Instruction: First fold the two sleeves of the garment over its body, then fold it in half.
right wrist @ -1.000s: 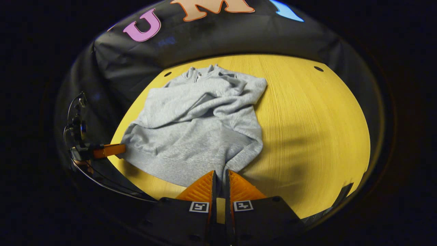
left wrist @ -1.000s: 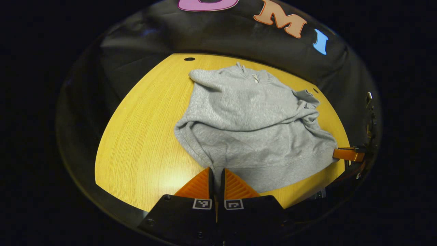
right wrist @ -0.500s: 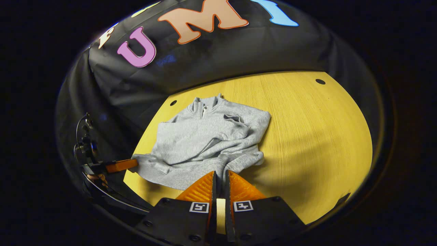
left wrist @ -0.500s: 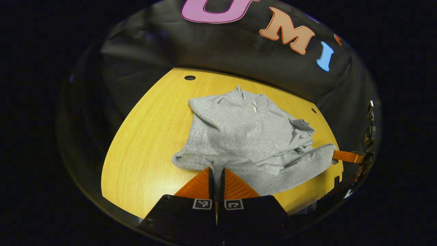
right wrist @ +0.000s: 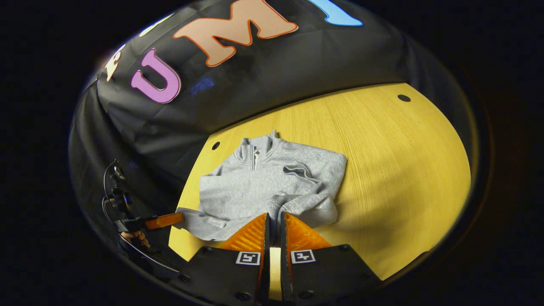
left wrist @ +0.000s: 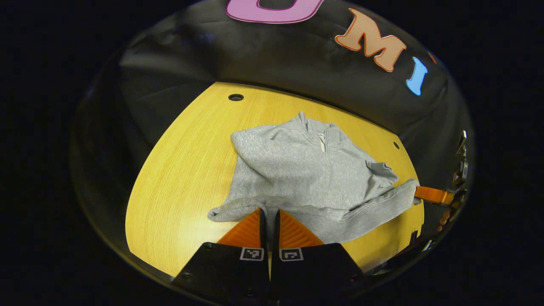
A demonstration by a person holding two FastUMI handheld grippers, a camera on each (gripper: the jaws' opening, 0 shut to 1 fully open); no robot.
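On the yellow wooden counter (left wrist: 178, 170) lies one grey quarter-zip sweatshirt (left wrist: 306, 170), sleeves already folded in, hem lifted. One left hand-held gripper (left wrist: 268, 216) and one right hand-held gripper (right wrist: 274, 221), each pinching a hem corner, jaws pressed together on the fabric. My worry: uneven carrying could skew the fold, or thick fleece slips out and the sleeves flop loose.
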